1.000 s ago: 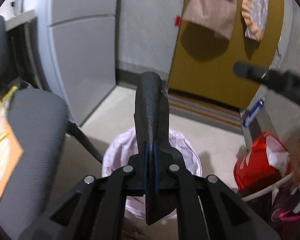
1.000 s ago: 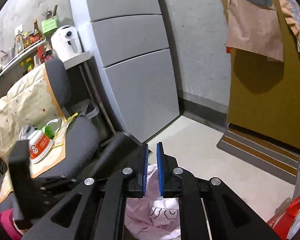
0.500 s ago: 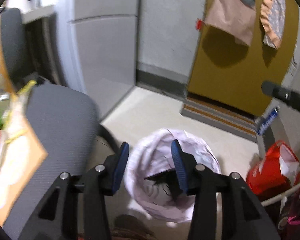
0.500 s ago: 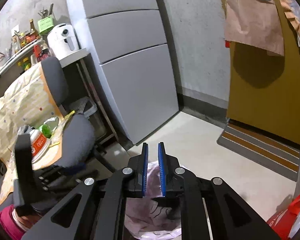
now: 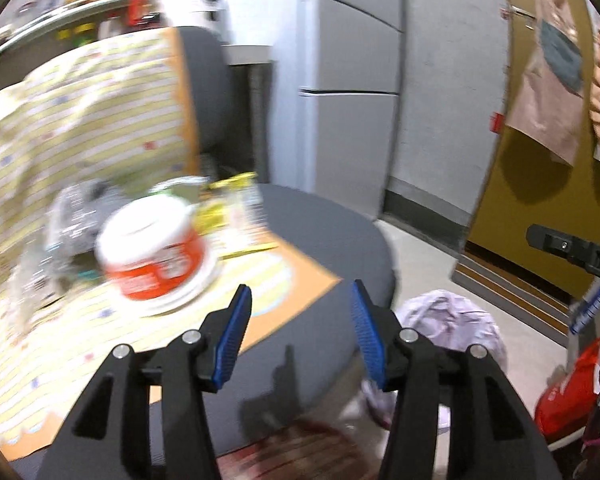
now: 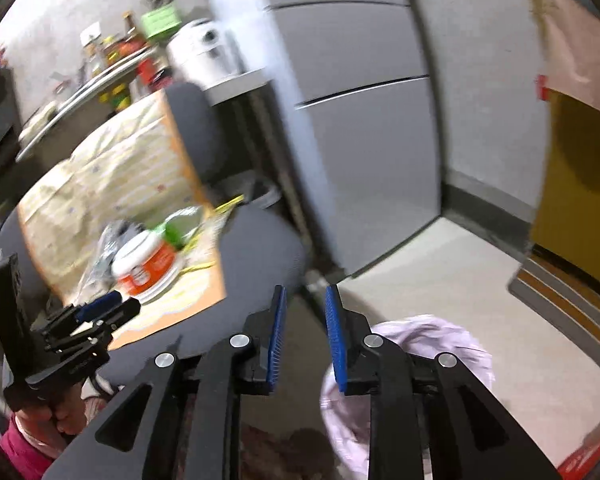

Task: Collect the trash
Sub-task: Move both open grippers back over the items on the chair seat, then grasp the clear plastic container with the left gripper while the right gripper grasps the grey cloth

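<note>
Gaping wide, left gripper [image 5: 300, 330] holds nothing; right gripper [image 6: 303, 334] parted, empty.

one cup [image 5: 156, 248], one bin [image 5: 452, 320], two claws [image 5: 300, 332] [image 6: 303, 332]

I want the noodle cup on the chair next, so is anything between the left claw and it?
Nothing visible. The open left claw faces the orange-and-white cup over bare paper sheet; the other wrappers lie behind and beside the cup.
</note>
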Motion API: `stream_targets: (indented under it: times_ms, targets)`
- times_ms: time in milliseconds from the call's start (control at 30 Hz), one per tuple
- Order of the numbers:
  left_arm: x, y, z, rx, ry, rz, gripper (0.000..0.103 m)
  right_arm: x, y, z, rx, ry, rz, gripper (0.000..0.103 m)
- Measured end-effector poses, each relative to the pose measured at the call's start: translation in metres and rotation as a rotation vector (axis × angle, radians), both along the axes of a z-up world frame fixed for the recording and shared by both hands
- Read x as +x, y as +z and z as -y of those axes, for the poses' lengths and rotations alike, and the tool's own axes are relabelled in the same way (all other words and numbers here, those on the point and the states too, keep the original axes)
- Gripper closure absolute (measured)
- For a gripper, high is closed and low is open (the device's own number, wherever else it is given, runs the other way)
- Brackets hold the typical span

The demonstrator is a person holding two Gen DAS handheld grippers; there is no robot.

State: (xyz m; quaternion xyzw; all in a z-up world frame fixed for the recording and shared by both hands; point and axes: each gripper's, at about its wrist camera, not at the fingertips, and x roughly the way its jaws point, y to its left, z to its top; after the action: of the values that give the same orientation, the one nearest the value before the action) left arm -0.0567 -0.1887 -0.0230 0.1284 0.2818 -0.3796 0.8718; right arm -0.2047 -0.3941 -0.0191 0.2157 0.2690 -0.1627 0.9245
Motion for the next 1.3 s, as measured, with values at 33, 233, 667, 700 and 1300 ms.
stream_targets:
  times_ms: [33, 233, 667, 700, 1300]
  targets:
    - [0.004, 0.001, -0.010, 0.002, 0.031, 0.003, 0.052, 0.009, 0.001, -0.007, -0.010, 0.032, -0.005, 0.079]
    - [0.040, 0.003, -0.076, 0.001, 0.236, 0.001, 0.047, 0.065, 0.009, -0.050, -0.069, 0.202, -0.019, 0.062]
    - [0.102, 0.007, -0.166, 0.009, 0.534, 0.030, 0.043, 0.190, 0.024, -0.144, -0.146, 0.454, -0.032, 0.052]
    - [0.110, 0.006, -0.167, 0.013, 0.526, 0.031, 0.041, 0.193, 0.027, -0.149, -0.149, 0.462, -0.021, 0.052]
    - [0.218, -0.055, -0.097, 0.493, 0.452, 0.160, 0.023, 0.219, 0.014, -0.120, -0.089, 0.407, -0.027, 0.052]
